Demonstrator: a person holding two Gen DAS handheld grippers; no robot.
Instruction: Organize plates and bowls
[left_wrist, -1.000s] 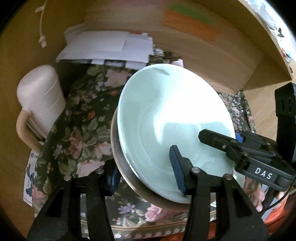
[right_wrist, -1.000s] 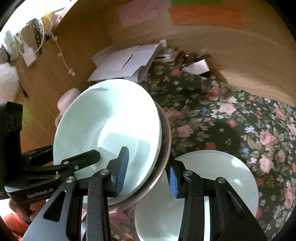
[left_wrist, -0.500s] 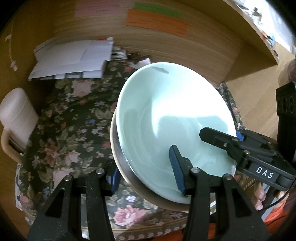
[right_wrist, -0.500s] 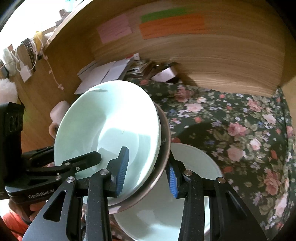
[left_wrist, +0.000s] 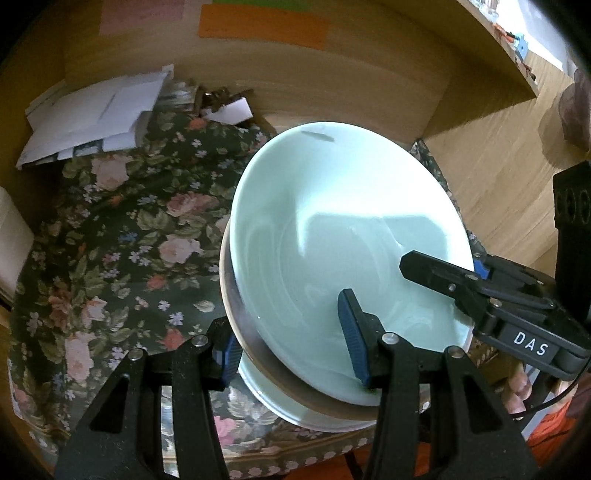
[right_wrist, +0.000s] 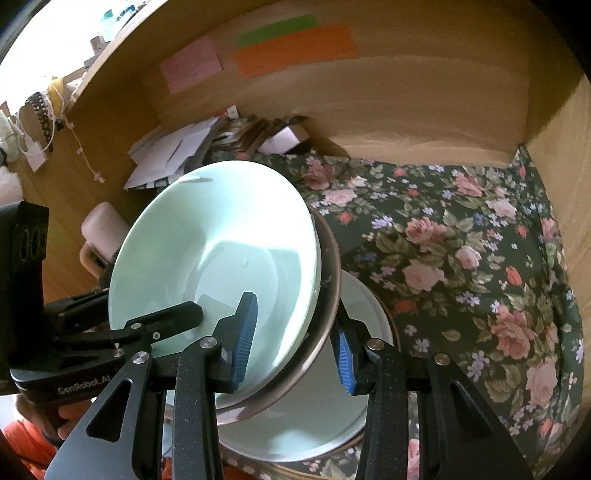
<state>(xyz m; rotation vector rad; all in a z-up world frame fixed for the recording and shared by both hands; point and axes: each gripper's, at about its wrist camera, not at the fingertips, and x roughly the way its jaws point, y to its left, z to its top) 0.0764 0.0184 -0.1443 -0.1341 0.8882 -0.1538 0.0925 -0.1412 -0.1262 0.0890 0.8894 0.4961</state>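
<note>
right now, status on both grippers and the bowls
Left gripper and right gripper both shut on stacked bowls, opposite rims, held tilted. Pale plate directly beneath, on floral cloth. Nothing blocking; papers at back.

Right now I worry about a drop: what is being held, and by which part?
Both grippers clamp the stacked pale green bowl and brown-rimmed bowl at opposite rims.

I see dim warm alcove; daylight blows out upper corners. Glare on bowl (left_wrist: 332, 236). Fisheye bends edges, black vignette; slight motion blur on wood wall (right_wrist: 406, 110).
</note>
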